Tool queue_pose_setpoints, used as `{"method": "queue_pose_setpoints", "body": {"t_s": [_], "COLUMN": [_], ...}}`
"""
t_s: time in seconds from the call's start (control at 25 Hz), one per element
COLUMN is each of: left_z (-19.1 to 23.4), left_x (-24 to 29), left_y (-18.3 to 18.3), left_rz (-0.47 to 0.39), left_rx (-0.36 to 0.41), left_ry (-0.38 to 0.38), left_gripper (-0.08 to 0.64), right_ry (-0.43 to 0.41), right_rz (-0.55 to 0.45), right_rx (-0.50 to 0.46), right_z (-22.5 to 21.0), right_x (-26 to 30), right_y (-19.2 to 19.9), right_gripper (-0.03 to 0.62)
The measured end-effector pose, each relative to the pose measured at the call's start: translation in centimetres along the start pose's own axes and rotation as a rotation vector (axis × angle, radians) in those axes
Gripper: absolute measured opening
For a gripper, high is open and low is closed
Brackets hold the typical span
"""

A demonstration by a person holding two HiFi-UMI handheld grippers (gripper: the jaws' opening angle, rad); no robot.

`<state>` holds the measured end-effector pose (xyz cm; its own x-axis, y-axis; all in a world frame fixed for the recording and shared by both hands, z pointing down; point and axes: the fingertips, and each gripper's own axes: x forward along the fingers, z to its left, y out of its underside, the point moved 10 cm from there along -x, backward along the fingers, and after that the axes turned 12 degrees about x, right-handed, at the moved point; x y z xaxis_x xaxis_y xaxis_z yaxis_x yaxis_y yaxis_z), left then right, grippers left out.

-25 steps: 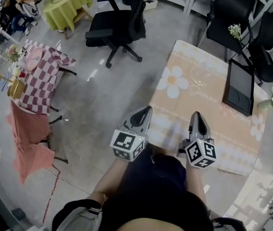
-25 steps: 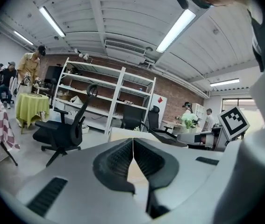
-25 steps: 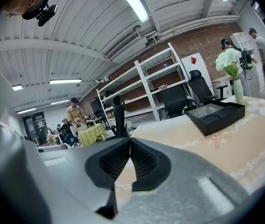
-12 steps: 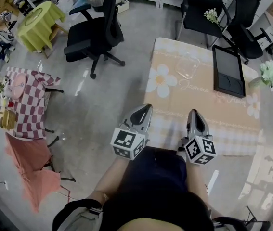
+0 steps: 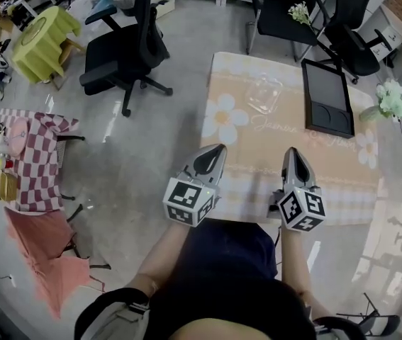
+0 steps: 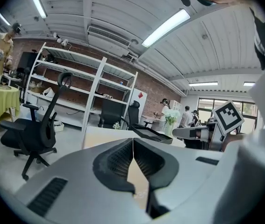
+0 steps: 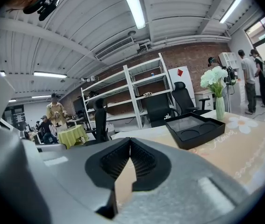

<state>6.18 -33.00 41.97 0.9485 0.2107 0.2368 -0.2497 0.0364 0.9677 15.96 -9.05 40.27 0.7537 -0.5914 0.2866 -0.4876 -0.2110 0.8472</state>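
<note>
While the person stood at the near edge of the worktop [image 5: 286, 129], the left gripper [image 5: 215, 149] and right gripper [image 5: 292, 152] hung side by side over it. Both had their fingers pressed together on nothing, likely idle since the tray [image 5: 326, 98] and glass dish [image 5: 263, 94] lay well apart at the far end.

The head view swings round, so the surface [image 5: 286, 154] now lies square ahead instead of slanting off to the right, and its whole far end shows. The black tray [image 5: 326, 98] comes in from the right edge toward the middle, and the clear glass dish [image 5: 263, 94] beside it reads more plainly. The left hand-held gripper [image 5: 213, 152] and right hand-held gripper [image 5: 293, 153] sit slightly higher in view, tips over the surface's near edge. In the left gripper view the office chair [image 6: 34, 129] slides leftward.
</note>
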Motion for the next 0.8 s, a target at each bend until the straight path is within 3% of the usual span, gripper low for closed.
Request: {"method": "queue_pose_setpoints", "body": {"t_s": [0.36,0.8], "left_z": [0.5,0.5], "left_x": [4.8,11.4], "left_y": [-1.0,-2.0], "left_rz": [0.020,0.064], "left_rx": [-0.031,-0.003], "left_ry": [0.008,0.029], "left_gripper": [0.012,0.012], "right_ry": [0.021,0.086], "right_rz": [0.039,0.010], "right_rx": [0.065,0.180], "right_z": [-2.9,-4.8], "right_x": [3.8,8.8], "right_y": [-2.7,-4.9], "right_gripper": [0.005,0.005]}}
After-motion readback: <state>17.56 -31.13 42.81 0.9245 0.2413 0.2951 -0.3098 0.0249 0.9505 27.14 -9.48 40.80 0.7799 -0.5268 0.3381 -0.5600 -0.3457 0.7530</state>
